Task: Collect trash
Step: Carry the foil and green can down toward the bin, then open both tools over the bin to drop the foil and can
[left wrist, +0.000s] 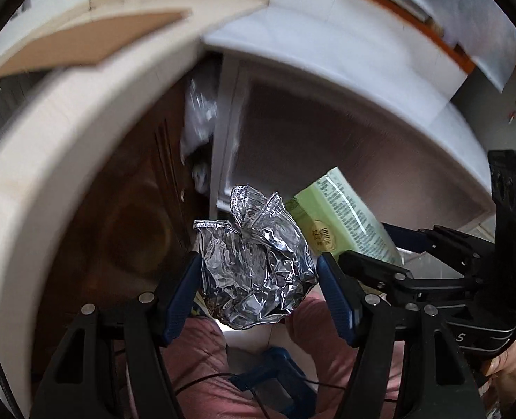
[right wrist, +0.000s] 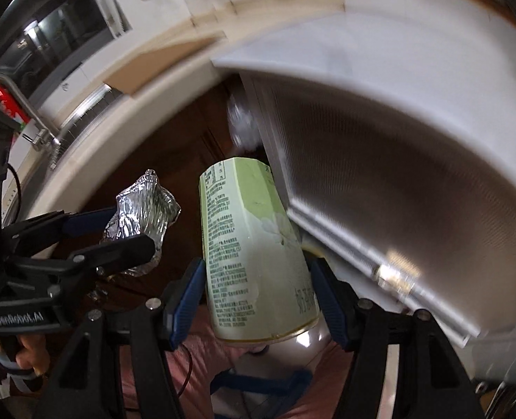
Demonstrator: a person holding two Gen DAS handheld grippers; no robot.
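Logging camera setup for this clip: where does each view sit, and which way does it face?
Left wrist: sits on the left gripper, looking steeply down along its jaws at the crumpled foil they clamp; pink clothing below, right gripper alongside.
Right wrist: sits on the right gripper, looking down at the green can it clamps; left gripper and a hand show.
Shared: foil, can, white cabinet, dark floor.

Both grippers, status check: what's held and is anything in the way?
Left gripper shut on crumpled foil wrapper. Right gripper shut on green can. White cabinet close ahead; no bin seen.
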